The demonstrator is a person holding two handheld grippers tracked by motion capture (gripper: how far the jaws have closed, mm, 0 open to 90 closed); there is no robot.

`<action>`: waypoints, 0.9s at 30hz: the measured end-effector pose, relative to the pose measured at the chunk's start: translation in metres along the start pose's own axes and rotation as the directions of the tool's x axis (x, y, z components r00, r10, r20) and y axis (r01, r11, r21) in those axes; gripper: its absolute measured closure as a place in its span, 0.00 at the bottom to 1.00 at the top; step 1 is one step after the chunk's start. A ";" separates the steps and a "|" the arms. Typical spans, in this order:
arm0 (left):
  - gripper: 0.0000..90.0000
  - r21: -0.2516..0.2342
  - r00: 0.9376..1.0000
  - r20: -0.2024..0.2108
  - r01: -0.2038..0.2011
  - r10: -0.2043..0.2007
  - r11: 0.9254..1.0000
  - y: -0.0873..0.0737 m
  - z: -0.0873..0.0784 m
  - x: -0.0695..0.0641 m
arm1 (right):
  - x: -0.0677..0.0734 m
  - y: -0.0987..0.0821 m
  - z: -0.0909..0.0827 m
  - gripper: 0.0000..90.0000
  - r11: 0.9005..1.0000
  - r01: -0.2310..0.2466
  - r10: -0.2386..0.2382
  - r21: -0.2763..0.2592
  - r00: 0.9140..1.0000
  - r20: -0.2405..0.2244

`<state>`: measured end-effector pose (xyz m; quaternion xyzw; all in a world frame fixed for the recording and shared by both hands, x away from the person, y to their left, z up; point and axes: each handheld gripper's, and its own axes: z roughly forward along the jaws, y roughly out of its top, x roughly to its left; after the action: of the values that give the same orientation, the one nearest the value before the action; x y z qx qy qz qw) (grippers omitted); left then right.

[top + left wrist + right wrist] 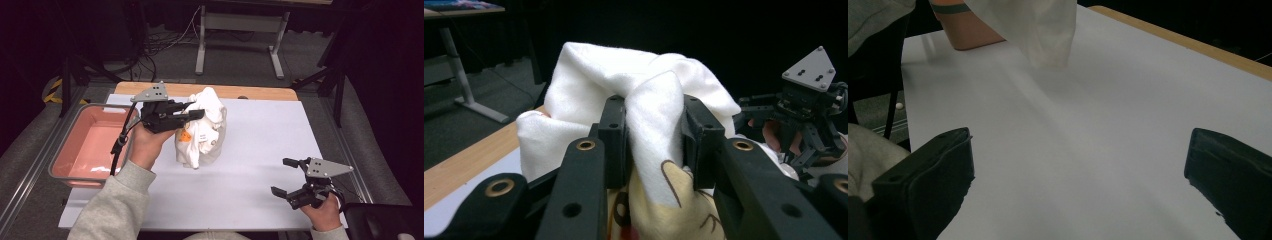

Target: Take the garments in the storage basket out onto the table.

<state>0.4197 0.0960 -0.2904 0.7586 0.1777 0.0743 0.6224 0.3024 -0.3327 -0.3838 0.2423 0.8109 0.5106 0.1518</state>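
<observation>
One white cloth garment [202,131], soft and crumpled, hangs bunched above the white sheet [260,150] that covers the table, toward the sheet's far left part. Its lower end reaches down to the sheet or close to it; whether it touches cannot be told. A yellow and orange print with dark outlines shows on its front, seen in the high view and close up in the left gripper view. The left tongs [192,116] are closed on a thick fold of this garment [654,115]; in the left gripper view the fleecy white fabric is pinched between the two black jaws and bulges out above and below them.

One shallow tray [65,150], rectangular with rounded corners, a pink inside and a grey rim, sits just off the left edge of the sheet. Its surface looks smooth and glossy.

The right tongs [287,176] are held low near the sheet's near right corner, well apart from the garment. Their two black jaws stand wide apart with nothing between them, and the right gripper view shows bare white sheet [1088,150] in the gap. Each pair of tongs carries one grey three-cornered plate on top.

A strip of plain wood [260,93] marks the table's far edge beyond the sheet.
</observation>
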 end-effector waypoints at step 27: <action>0.74 0.091 1.000 -0.005 0.003 -0.002 0.996 -0.046 0.061 0.003 | 0.000 0.000 -0.001 0.00 1.000 0.004 -0.004 0.001 1.000 -0.002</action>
<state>0.4345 0.0485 -0.3479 0.7858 0.1835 0.0673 0.5868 0.3018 -0.3337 -0.3835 0.2403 0.8117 0.5101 0.1521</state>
